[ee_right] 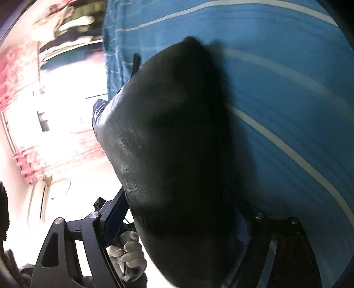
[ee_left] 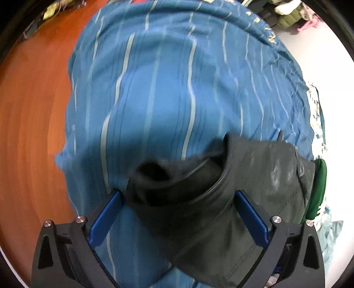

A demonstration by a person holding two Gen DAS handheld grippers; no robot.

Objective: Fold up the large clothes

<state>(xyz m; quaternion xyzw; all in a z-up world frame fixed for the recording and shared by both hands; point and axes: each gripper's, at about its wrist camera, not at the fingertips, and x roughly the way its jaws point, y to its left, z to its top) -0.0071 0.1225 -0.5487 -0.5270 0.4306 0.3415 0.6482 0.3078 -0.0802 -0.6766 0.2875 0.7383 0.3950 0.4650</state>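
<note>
A dark grey-black garment (ee_left: 199,199) hangs bunched between the blue pads of my left gripper (ee_left: 179,195), whose jaws stand wide apart around the bunched cloth. It hangs over a blue striped cloth (ee_left: 177,88) spread below. In the right wrist view the same dark garment (ee_right: 168,144) fills the middle and lies between the fingers of my right gripper (ee_right: 183,199); the left finger (ee_right: 115,208) shows, the right one is mostly hidden in shadow. The blue striped cloth (ee_right: 287,110) is behind it.
A reddish-brown wooden surface (ee_left: 33,133) lies left of the blue cloth, a white surface (ee_left: 331,66) to the right. A green item (ee_left: 318,188) and patterned fabric (ee_left: 318,124) lie at the right edge. A gloved hand (ee_right: 130,250) shows below. A cluttered pile (ee_left: 294,13) sits far back.
</note>
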